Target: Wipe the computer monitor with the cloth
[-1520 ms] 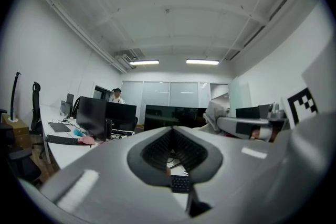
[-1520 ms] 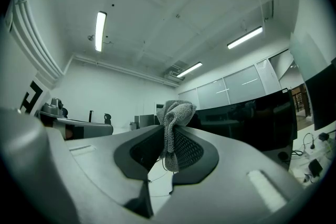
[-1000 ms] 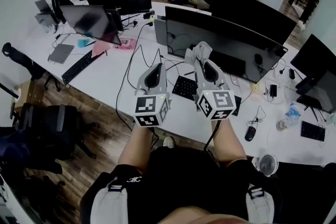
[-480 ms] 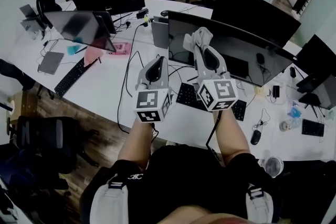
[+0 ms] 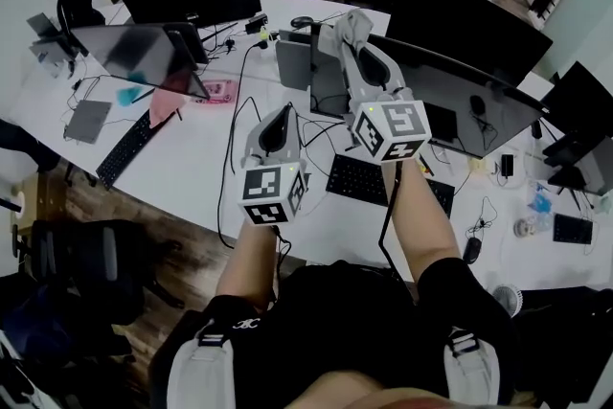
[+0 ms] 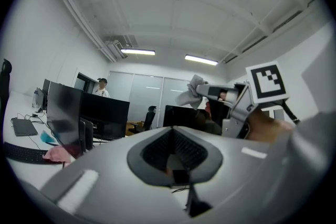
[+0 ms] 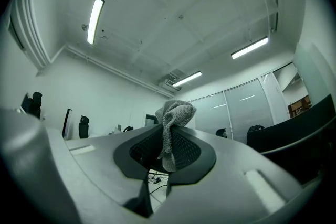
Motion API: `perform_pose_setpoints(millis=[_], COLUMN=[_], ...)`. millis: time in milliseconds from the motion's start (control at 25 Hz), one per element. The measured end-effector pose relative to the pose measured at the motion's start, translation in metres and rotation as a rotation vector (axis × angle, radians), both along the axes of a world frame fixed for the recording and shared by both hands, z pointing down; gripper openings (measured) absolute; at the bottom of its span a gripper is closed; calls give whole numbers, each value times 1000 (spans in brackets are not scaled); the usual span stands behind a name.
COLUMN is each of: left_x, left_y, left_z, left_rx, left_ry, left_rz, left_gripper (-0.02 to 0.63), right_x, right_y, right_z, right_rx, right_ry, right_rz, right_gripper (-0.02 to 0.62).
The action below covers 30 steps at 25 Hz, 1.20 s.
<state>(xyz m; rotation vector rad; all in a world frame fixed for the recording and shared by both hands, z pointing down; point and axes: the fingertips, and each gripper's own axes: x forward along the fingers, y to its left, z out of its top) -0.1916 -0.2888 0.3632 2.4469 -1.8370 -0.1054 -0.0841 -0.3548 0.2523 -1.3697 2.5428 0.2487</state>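
The cloth (image 5: pixel 356 22) is a grey, knitted rag, bunched up and clamped in the right tool (image 5: pixel 351 37). Its crumpled top sticks out past the tips and one tail hangs down between the dark pads (clearest in the right gripper view, where the cloth (image 7: pixel 172 119) fills the middle of the right tool (image 7: pixel 167 140)). That tool is held high and tilted upward. Just below and beyond its tips runs the top left corner of the wide curved monitor (image 5: pixel 458 102); whether the cloth touches the screen cannot be told.

The left tool (image 5: pixel 284 118) is lower and nearer the person, to the left of the right one. Its jaws are together with nothing between them, as the left gripper view shows (image 6: pixel 173 140). A keyboard (image 5: pixel 369 179) lies on the white desk (image 5: pixel 192 160) beneath the right tool and to the right of the left one. Further left of both tools stands a second monitor (image 5: pixel 139 48), with a pink item (image 5: pixel 220 90) beside it.
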Motion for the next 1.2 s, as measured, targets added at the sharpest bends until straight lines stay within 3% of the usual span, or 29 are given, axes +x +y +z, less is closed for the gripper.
perform_pose_setpoints(millis=[160,640,1200], left_x=[-5,-25,-6], left_y=[-3,-16,-29], left_z=[2,10,18], left_rx=[1,-15,-34], left_ry=[0,30,29], left_rz=[2,-3,42], left_gripper=[51,52,52], right_x=[-6,-30,4], right_y=[-25,-73,-85], right_z=[-6,19,34], right_rx=[-5,-91,-151], right_ry=[-9,89,98], right_rz=[20,92,174], right_gripper=[35,35,36])
